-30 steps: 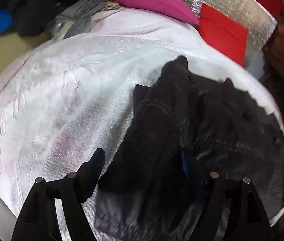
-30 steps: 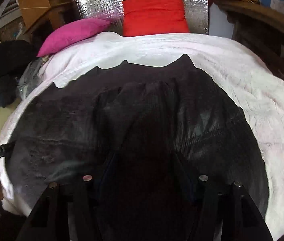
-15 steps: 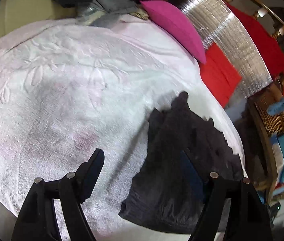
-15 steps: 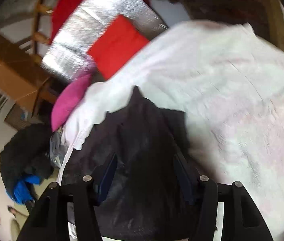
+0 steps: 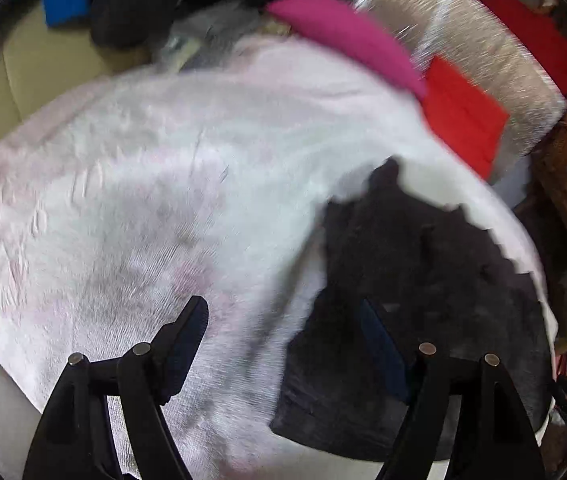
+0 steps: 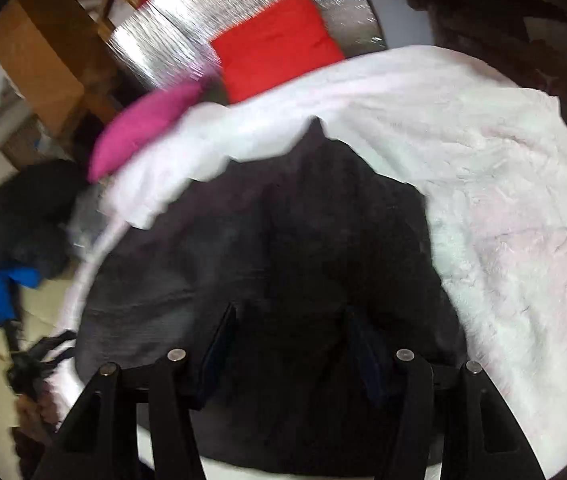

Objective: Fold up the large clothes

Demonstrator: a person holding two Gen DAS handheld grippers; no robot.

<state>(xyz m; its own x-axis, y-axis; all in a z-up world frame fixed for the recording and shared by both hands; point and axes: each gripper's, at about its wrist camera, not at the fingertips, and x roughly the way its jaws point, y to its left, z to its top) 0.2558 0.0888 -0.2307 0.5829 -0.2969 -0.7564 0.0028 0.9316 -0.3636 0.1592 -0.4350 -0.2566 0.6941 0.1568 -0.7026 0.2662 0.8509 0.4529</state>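
Left gripper (image 5: 283,344) hangs with its two black fingers (image 5: 183,340) spread wide, nothing between them, tips pointing forward and down. Right gripper (image 6: 291,340) is likewise parted, its fingers (image 6: 219,348) set well apart and nothing pinched between them. On both, the black finger mounts with silver pins fan out at the bottom of each wrist view. Both pictures are motion-blurred.

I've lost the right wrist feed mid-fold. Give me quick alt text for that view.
A dark garment lies folded on a white blanket, filling the view's centre. The open right claw hovers over its near edge, holding nothing. Behind it are a pink cushion, a red cushion and a silver foil panel; the image is motion-blurred.
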